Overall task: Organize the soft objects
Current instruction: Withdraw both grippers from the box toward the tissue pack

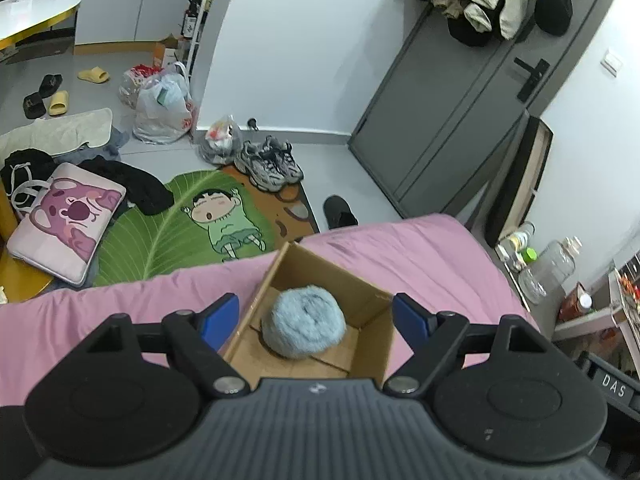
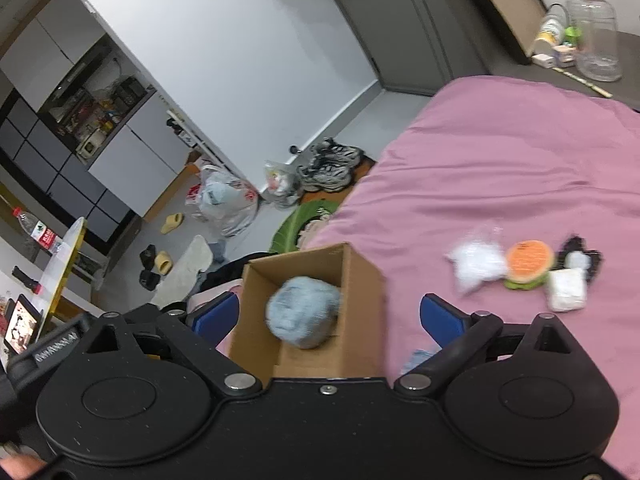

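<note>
An open cardboard box [image 1: 372, 300] stands on the pink bed [image 1: 420, 256] near its foot edge. A fluffy light-blue ball [image 1: 304, 322] lies inside it. My left gripper [image 1: 316, 314] is open above the box, with a blue pad on either side of it, and holds nothing. In the right wrist view the same box [image 2: 360, 280] holds the blue ball [image 2: 302, 306], and my right gripper [image 2: 328, 316] is open above it. To the right on the bed lie a white fluffy item [image 2: 476, 266], a burger plush [image 2: 528, 264], a white square pad [image 2: 566, 290] and a black-and-white item [image 2: 580, 258].
On the floor past the bed are a leaf-shaped cartoon rug [image 1: 192, 220], a pink cushion [image 1: 64, 220], black clothes [image 1: 132, 184], sneakers [image 1: 268, 162] and plastic bags [image 1: 164, 108]. A grey door [image 1: 460, 112] and a cluttered bedside surface [image 1: 540, 264] are at right.
</note>
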A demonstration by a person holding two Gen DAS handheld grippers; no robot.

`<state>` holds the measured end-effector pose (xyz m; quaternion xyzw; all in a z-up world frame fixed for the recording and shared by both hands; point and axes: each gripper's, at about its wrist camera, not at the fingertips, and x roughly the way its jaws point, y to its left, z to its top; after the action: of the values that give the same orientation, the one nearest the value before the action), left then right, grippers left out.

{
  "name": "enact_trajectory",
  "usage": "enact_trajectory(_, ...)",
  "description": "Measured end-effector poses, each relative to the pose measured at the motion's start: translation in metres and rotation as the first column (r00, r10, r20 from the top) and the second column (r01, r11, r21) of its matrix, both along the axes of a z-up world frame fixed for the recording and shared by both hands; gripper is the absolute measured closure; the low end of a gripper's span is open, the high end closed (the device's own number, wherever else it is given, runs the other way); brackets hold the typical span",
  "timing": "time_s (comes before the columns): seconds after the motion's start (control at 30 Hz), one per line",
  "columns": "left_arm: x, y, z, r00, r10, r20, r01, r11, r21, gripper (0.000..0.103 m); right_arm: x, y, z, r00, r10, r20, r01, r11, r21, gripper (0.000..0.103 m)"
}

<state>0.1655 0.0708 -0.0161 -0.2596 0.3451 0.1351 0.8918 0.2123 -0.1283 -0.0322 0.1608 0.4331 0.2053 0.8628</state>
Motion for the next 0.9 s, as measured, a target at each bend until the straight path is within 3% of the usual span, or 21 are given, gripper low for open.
enact_trajectory(0.47,-0.009,-0.045,0.006,0.995,-0.09,-0.052,0.093,0.993,0.074,0.02,-0.02,-0.051,-0.007,1.0,-0.029,-0.008,0.029,1.0,-0.006,0.004)
enact_trajectory(0.57,-0.011,-0.057,0.005,0.992,-0.107,-0.062,0.112,0.99,0.086,0.013,-0.026,-0.06,-0.01,0.999,-0.032,-0.013,0.032,0.999,-0.025,0.003)
enact_trajectory(0.9,-0.017,-0.098,-0.011,0.975,-0.19,-0.117,0.201,0.975,0.095,0.012,-0.038,-0.089,-0.025,0.996,-0.057,-0.072,0.058,0.998,0.004,0.0)
